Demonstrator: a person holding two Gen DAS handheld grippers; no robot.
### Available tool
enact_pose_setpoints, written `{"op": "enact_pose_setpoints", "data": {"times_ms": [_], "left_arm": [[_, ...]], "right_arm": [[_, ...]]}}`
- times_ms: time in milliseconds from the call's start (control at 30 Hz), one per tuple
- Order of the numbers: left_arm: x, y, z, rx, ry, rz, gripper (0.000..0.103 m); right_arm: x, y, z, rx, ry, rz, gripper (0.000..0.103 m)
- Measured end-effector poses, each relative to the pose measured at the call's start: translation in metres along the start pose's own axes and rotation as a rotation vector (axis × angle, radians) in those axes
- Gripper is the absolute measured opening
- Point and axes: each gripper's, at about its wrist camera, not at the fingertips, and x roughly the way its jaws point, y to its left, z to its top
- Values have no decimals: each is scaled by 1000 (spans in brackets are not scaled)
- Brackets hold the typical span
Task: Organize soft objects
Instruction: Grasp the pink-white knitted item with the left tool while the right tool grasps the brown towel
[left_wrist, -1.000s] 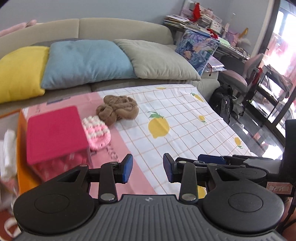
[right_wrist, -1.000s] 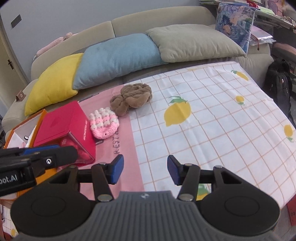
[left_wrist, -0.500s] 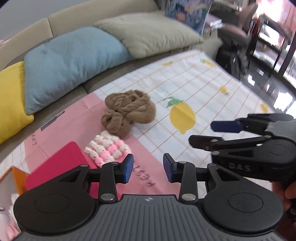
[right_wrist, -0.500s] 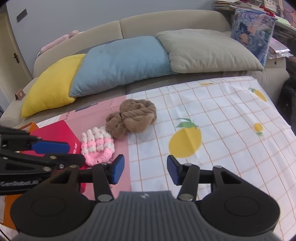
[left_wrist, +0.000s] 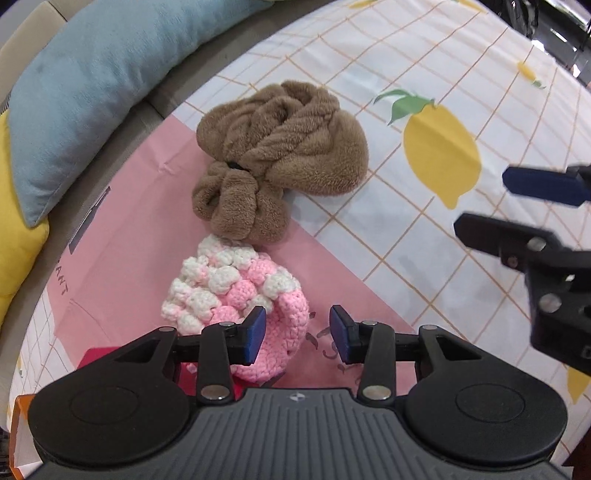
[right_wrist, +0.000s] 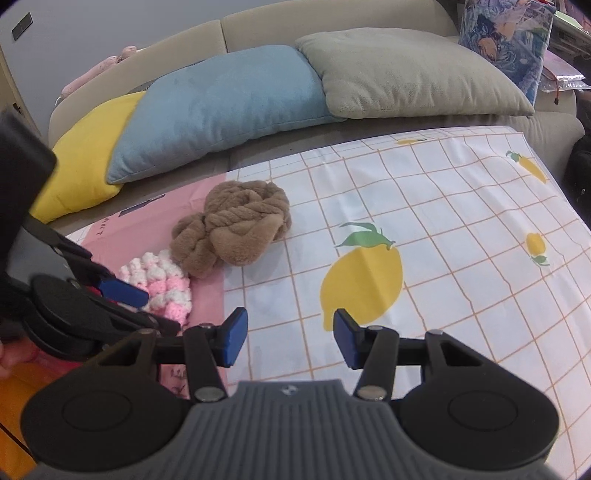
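A pink and white crocheted piece lies on the pink part of the tablecloth, touching a brown fluffy knotted bundle behind it. My left gripper is open and empty, just above the near edge of the crocheted piece. My right gripper is open and empty over the white checked cloth, to the right of both soft things. In the right wrist view the crocheted piece and brown bundle lie ahead to the left, with the left gripper over the crocheted piece.
A sofa runs behind the table with a yellow pillow, a blue pillow and a grey pillow. The tablecloth has lemon prints. An orange box edge and a red box corner sit at the left.
My left gripper has moved forward and down toward the crocheted piece, which now sits at its fingertips. My right gripper has moved a little forward. Both stay open.
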Motion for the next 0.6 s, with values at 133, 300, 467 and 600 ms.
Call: {"op": "enact_pose_setpoints", "data": {"times_ms": [133, 300, 467, 600], "left_arm": [[8, -6, 2, 20, 2, 55, 46], [11, -5, 1, 23, -2, 77, 26], [4, 3, -8, -32, -38, 21, 9], [-8, 7, -15, -78, -95, -22, 8]], "right_arm": [[10, 0, 15, -12, -18, 27, 51], [27, 7, 35, -8, -17, 93, 50], [54, 5, 45, 54, 16, 166, 50], [72, -1, 50, 133, 46, 220, 39]]}}
